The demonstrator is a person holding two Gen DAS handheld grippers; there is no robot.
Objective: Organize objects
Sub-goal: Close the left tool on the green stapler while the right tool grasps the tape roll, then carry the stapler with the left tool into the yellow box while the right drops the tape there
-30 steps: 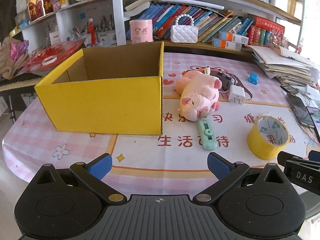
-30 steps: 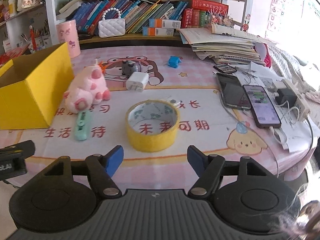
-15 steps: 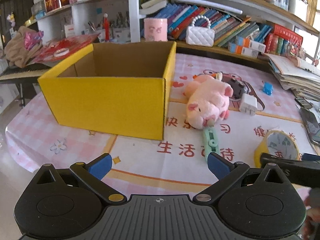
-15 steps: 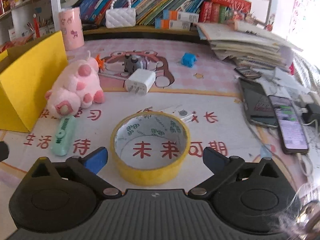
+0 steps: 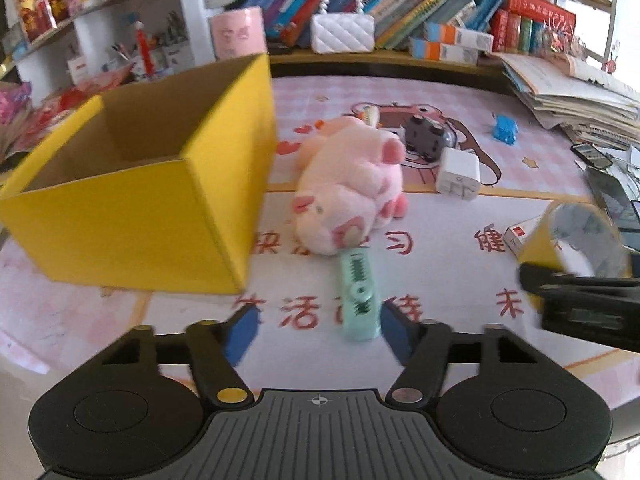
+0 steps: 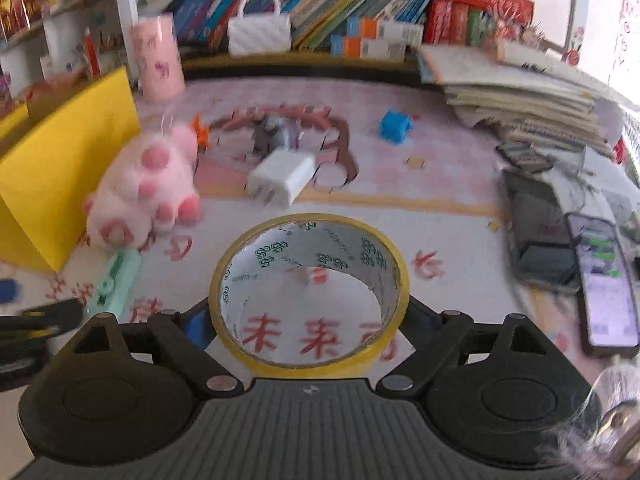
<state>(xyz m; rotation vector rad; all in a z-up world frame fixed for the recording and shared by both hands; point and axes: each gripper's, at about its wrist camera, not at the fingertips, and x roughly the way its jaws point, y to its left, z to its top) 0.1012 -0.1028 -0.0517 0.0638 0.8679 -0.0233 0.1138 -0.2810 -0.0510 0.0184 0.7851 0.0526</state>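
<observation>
An open yellow cardboard box (image 5: 132, 216) stands at the left of the table, empty as far as I see. A pink plush pig (image 5: 352, 184) lies beside it, with a mint-green correction tape (image 5: 358, 292) in front. My left gripper (image 5: 318, 330) is open; the green tape's near end lies just inside its right finger. A yellow roll of tape (image 6: 312, 292) lies flat between the open fingers of my right gripper (image 6: 308, 326), which reach its sides; contact is unclear. The roll also shows in the left wrist view (image 5: 576, 236).
A white charger (image 6: 282, 180), a grey toy car (image 5: 426, 138) and a blue block (image 6: 394, 126) lie further back. Phones (image 6: 604, 284) and stacked papers (image 6: 520, 92) lie at the right. A pink cup (image 6: 158, 62), a white purse (image 6: 260, 34) and books fill the shelf behind.
Both grippers moved forward. The left one came up to the green correction tape and narrowed its opening. The right one advanced until the yellow roll sits between its fingers.
</observation>
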